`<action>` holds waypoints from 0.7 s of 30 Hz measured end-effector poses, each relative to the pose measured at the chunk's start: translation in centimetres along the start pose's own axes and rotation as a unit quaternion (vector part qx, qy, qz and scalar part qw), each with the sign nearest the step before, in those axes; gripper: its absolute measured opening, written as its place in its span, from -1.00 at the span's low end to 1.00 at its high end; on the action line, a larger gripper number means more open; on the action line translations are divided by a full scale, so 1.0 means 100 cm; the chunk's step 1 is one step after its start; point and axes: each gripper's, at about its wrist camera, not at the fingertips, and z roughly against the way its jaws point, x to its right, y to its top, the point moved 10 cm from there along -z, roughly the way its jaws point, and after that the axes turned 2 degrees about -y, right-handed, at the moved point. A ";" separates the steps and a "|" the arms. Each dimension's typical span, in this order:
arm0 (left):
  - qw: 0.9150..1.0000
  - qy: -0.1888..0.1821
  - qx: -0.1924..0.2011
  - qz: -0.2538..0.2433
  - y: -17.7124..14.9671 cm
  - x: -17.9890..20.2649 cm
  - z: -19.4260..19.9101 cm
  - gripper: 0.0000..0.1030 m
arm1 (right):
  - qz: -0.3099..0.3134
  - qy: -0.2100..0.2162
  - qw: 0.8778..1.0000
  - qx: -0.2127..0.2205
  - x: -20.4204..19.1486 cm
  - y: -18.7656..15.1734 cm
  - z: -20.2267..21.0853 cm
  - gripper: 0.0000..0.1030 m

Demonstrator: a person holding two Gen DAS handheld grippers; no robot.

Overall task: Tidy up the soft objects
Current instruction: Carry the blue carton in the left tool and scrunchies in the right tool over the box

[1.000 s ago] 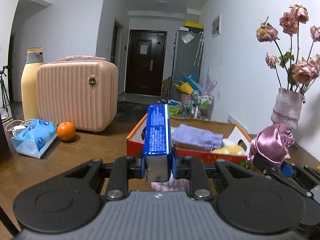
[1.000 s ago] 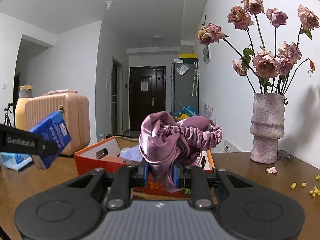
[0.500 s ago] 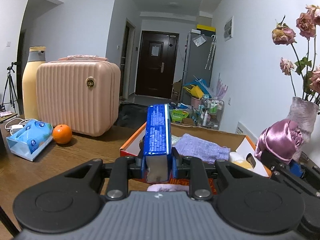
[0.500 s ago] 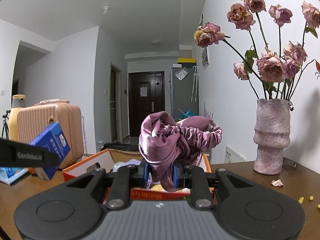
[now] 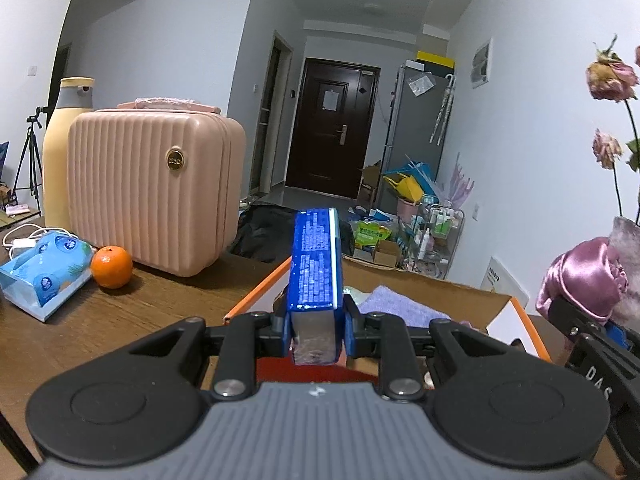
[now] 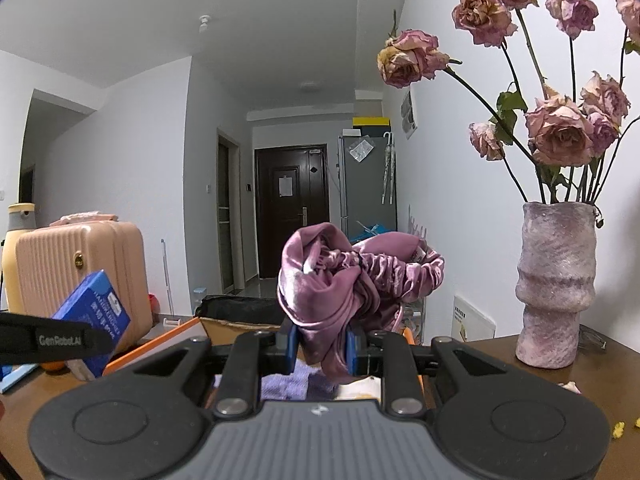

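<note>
Blue pack (image 5: 316, 264) stands clamped on edge between the jaws of the left gripper (image 5: 317, 330), its long side running forward and up from the pads. Satin cap (image 6: 348, 284), bunched and pink-purple, is pinched at its lower folds by the right gripper (image 6: 320, 346); most of the cloth rises above the pads. Both grippers are closed on their loads and hang over the near edge of the box (image 5: 496, 304), the right one beside the left. Inside the box lies a lilac towel (image 5: 400, 306). On the table (image 5: 120, 320), left of the box: a tissue pack (image 5: 40, 272), an orange (image 5: 111, 267) touching it, and behind them a pink case (image 5: 148, 188). A vase (image 6: 556, 284) of dried roses stands on the right.
</note>
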 end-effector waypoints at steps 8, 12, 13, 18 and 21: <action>1.000 0.000 0.000 0.006 0.008 0.006 -0.025 -0.54 | -0.008 0.004 1.000 -0.004 0.005 0.007 -0.026 -0.57; 1.000 0.001 0.001 0.011 0.013 0.005 -0.037 -0.54 | -0.003 0.008 1.000 -0.008 0.003 0.009 -0.040 -0.58; 1.000 0.001 0.001 0.012 0.014 0.005 -0.041 -0.54 | -0.002 0.009 1.000 -0.009 0.002 0.010 -0.044 -0.58; 1.000 0.003 -0.001 0.026 0.022 -0.003 -0.055 -0.54 | 0.007 0.014 1.000 -0.019 -0.002 0.010 -0.062 -0.57; 0.999 0.003 -0.004 0.032 0.024 -0.006 -0.062 -0.54 | 0.015 0.017 0.999 -0.024 -0.006 0.011 -0.072 -0.58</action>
